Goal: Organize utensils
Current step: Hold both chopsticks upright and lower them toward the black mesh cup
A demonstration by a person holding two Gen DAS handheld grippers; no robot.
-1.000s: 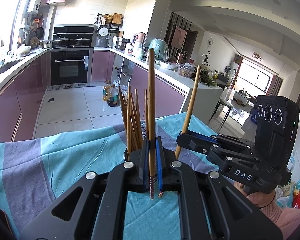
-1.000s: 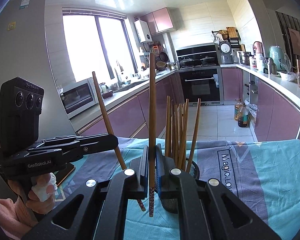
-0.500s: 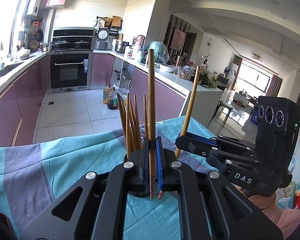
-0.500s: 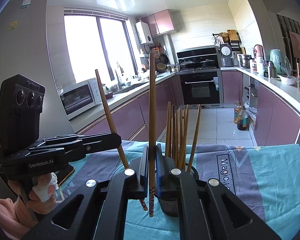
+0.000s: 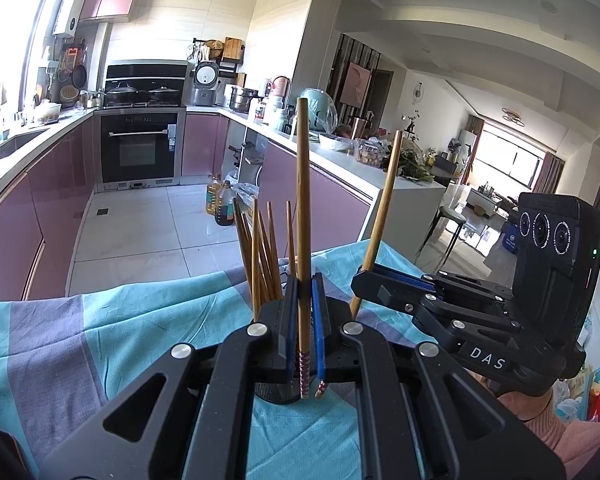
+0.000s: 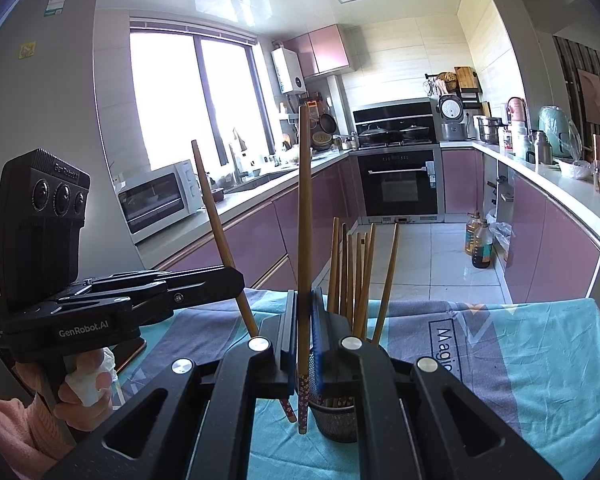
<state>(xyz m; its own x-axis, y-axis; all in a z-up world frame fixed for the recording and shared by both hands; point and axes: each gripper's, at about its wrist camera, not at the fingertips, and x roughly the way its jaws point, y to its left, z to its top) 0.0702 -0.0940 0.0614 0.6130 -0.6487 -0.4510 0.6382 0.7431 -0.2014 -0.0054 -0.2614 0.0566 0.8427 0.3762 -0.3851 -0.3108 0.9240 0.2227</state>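
Little had shifted since a second earlier: both grippers stayed where they were, only the kitchen behind sliding slightly in the left wrist view. The left gripper [image 5: 303, 332] was clamped tight on one upright chopstick [image 5: 302, 216], its patterned end hanging below the pads. The right gripper [image 6: 303, 336] pinched a second chopstick [image 6: 305, 216] the same way, leaning slightly. Both hovered over a mesh holder [image 6: 336, 420] on the teal and grey cloth [image 6: 540, 360], where more chopsticks [image 6: 356, 276] fanned out. Black gripper bodies blocked most of the holder in both views. Farther off lay pink cabinets [image 6: 548, 248], an oven [image 6: 400, 184], a microwave [image 6: 160, 196] at left and oil bottles [image 6: 478, 244] on the floor.
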